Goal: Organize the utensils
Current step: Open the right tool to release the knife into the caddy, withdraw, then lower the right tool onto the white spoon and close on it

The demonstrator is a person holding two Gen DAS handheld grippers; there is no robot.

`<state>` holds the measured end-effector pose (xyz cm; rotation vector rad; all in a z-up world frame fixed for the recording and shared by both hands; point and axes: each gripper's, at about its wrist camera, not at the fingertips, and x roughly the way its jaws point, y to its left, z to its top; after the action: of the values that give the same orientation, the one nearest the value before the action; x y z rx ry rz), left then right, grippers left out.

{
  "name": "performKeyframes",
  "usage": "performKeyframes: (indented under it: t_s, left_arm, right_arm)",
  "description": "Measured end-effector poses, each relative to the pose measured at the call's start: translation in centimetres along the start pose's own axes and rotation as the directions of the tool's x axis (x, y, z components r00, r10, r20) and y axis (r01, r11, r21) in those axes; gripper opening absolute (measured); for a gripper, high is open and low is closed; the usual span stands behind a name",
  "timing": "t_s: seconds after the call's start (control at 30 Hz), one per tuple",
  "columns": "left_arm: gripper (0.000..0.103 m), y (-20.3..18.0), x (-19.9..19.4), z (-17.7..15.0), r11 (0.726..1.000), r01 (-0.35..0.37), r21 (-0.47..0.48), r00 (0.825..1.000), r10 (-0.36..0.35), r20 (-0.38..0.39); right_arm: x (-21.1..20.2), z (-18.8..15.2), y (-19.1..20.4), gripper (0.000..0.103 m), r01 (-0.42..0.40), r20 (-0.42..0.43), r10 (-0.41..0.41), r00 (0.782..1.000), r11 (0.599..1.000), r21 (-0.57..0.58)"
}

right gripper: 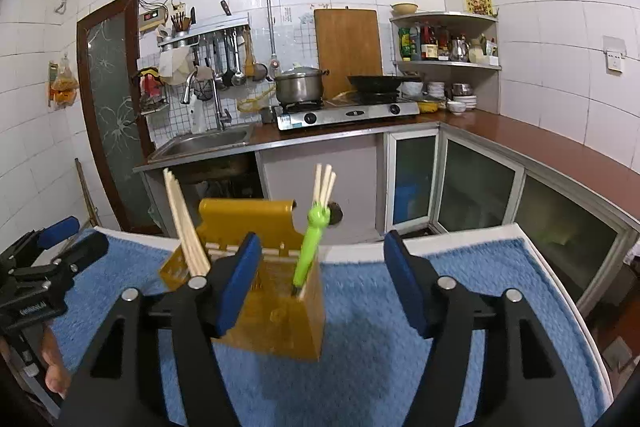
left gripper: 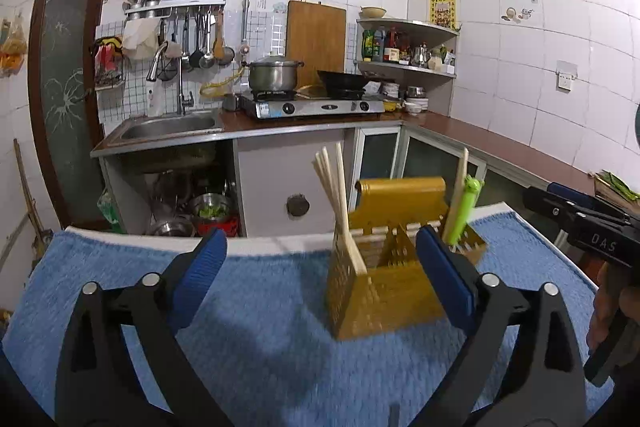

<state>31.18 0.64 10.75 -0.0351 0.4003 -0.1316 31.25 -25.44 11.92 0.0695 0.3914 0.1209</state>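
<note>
Left gripper (left gripper: 320,251): blue-padded fingers (left gripper: 198,273) spread wide, nothing between them; hovering above the blue towel (left gripper: 260,307), right finger overlapping the right front of the holder in the left wrist view.
Right gripper (right gripper: 320,279): likewise spread wide and empty; left finger (right gripper: 236,283) in front of the holder's left portion, right finger over bare towel.
Utensil holder (left gripper: 384,291): gold-coloured, perforated, with a raised back plate; upright on the towel, roughly central near the far edge.
Left compartment: bundle of pale wooden chopsticks (left gripper: 340,207), leaning left, tips up and well above the rim.
Right compartment: green-handled utensil (right gripper: 310,247), tilted, handle uppermost; more pale chopsticks (right gripper: 324,183) rising just behind it. Working end hidden inside the holder, type not determinable.
Towel surface: blue pile fabric on a white-edged table (right gripper: 460,237); nothing but the holder seen standing on it.
Cross view: right gripper body visible at the right edge of the left wrist view (left gripper: 580,223); left gripper at the left edge of the right wrist view (right gripper: 52,259).
Background: L-shaped kitchen counter (left gripper: 480,139) with steel sink (left gripper: 168,127), two-burner stove (left gripper: 316,105) carrying a lidded pot (left gripper: 274,73) and a dark wok (left gripper: 346,81); wooden cutting board (left gripper: 316,39) against the tiled wall; corner shelf (left gripper: 408,47) with bottles.
</note>
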Motion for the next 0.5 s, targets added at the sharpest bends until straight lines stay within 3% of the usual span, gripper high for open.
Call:
performKeyframes:
  t_s: [0.27,0.5]
  left_arm:
    - [0.098,0.8,-2.9,-3.9,0.999,-0.038,0.032,0.994,0.041,-0.1]
    - [0.098,2.6,-2.9,-9.0,0.997,-0.066,0.035,0.971,0.072,-0.228]
  right_arm:
    - [-3.6,-4.3,1.6,0.077,0.04,-0.069,-0.042,0.997,0.999,-0.032]
    - [-3.9,-9.7,4.0,0.078,0.033,-0.166,-0.042,0.985,0.998,-0.059]
